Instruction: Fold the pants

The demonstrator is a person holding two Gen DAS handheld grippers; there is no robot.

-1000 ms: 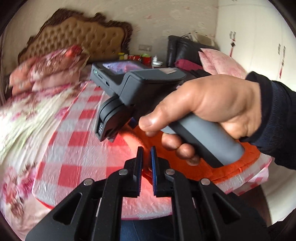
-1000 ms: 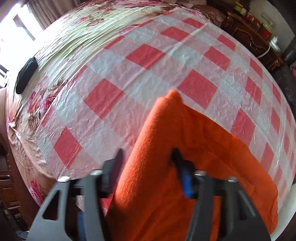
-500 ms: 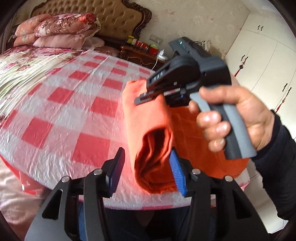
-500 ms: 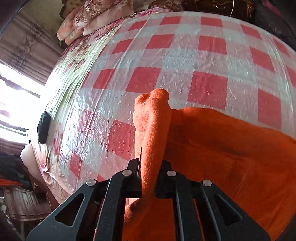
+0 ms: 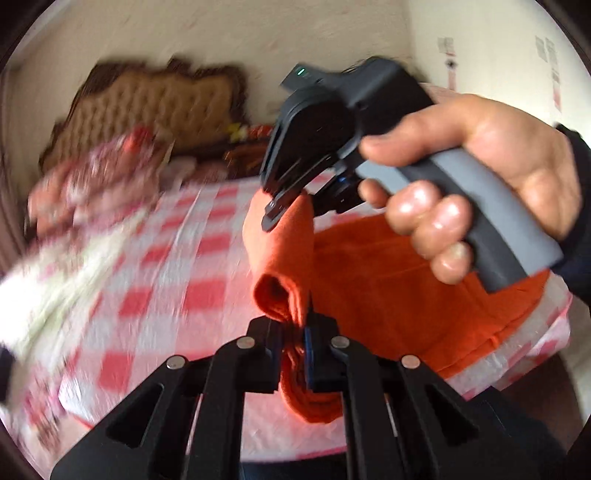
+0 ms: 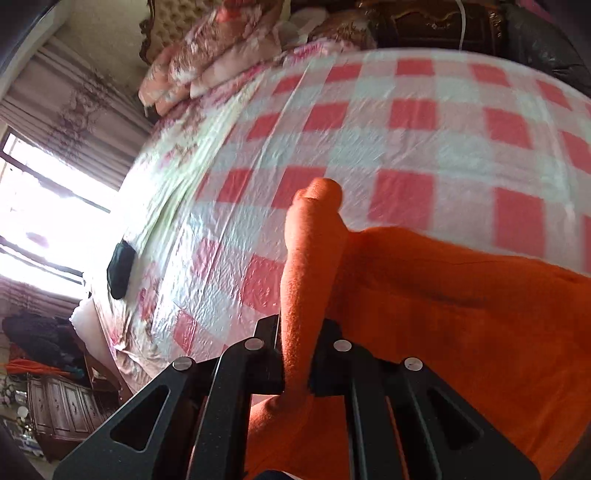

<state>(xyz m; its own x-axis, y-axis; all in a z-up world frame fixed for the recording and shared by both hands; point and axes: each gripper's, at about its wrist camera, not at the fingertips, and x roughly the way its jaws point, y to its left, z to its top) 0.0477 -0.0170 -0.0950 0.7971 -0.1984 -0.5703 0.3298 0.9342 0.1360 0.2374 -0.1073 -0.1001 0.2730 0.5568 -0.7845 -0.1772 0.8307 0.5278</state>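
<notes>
The orange pants lie on the red-and-white checked sheet at the bed's near corner. My left gripper is shut on the near end of a raised fold of the pants. My right gripper is shut on the same raised fold at its far end; it also shows in the left wrist view, held in a hand above the pants. The fold is lifted off the bed between the two grippers.
Pink floral pillows and a tufted headboard are at the bed's head. A dark object lies on the floral cover near the window side. A dark wooden nightstand stands beyond the bed.
My left gripper went from open around the fold to shut on it. The right gripper stays shut on the fold. Both have lifted the fold; the left view has tilted up.
</notes>
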